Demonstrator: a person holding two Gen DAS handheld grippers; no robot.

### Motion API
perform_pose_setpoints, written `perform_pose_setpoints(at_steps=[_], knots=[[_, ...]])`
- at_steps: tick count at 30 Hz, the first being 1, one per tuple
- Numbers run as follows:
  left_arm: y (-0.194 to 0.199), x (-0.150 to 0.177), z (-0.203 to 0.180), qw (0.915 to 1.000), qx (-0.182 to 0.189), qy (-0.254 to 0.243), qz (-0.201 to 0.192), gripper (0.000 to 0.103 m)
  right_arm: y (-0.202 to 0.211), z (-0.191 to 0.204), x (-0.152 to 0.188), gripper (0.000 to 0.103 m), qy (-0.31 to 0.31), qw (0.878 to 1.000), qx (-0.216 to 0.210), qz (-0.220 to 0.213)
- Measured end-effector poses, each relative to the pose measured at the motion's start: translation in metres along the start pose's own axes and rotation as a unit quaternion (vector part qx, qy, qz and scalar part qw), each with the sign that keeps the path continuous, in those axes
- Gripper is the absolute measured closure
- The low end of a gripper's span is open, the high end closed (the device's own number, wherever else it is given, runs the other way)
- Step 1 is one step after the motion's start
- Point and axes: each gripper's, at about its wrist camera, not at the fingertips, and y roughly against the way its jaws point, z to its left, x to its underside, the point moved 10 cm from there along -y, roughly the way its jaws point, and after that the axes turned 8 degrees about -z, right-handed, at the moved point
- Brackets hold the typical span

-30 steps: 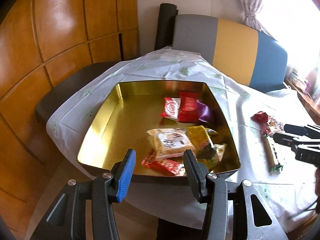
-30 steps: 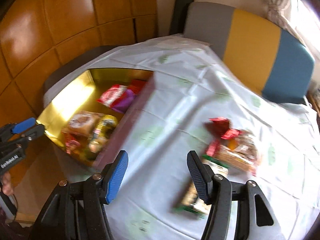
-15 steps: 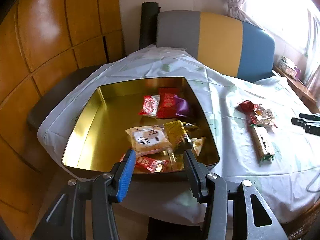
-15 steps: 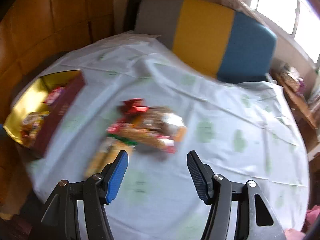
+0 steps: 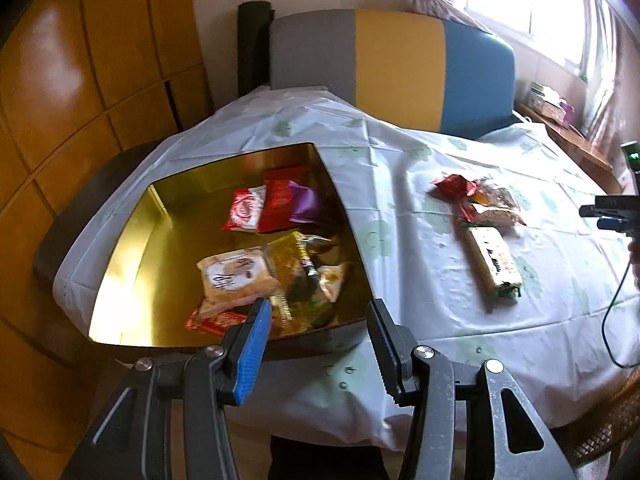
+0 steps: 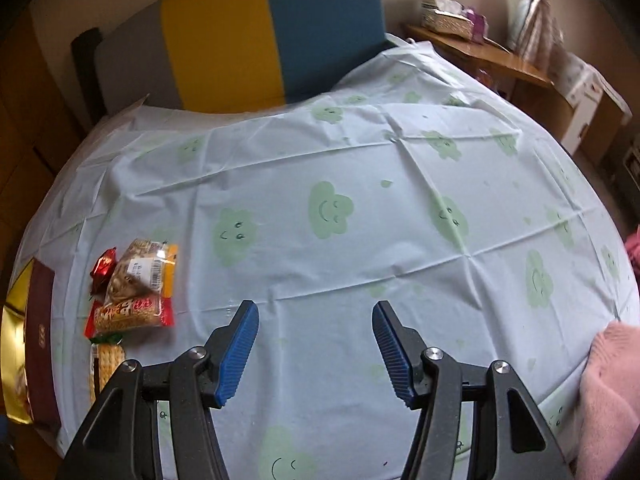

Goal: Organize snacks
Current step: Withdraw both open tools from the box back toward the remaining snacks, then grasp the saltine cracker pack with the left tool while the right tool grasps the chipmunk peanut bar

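An open gold tin at the table's left end holds several wrapped snacks, among them a pale biscuit pack and red packets. My left gripper hangs open and empty just before the tin's near wall. On the cloth to the right lie a red foil sweet, a clear nut bag, a red cracker pack and a long cracker pack. My right gripper is open and empty over bare cloth, to the right of that pile.
The table carries a pale cloth with green smiling clouds. A grey, yellow and blue seat back stands behind it, with wooden panelling on the left. A pink sleeve rests at the table's right edge. A wooden shelf runs along the window side.
My right gripper has swung to the right, away from the tin; the loose snacks slid from the middle of its view to the left edge. My left gripper shifted a little rightward along the tin's front.
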Motion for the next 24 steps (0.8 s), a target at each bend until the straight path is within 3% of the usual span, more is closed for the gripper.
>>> perform_pose_setpoints(at_steps=[12, 20, 24], knots=[[-0.005, 0.007, -0.062, 0.996, 0.072, -0.049, 0.023, 0.049, -0.004, -0.008, 0.003, 0.042, -0.021, 1.0, 0.004, 0.011], [-0.026, 0.008, -0.107, 0.9875, 0.128, -0.059, 0.069, 0.049, -0.001, -0.003, 0.002, 0.042, -0.018, 1.0, -0.006, 0.008], [-0.042, 0.001, -0.133, 0.9838, 0.149, -0.059, 0.081, 0.035, 0.0, 0.0, 0.001, 0.042, -0.017, 1.0, -0.013, 0.007]])
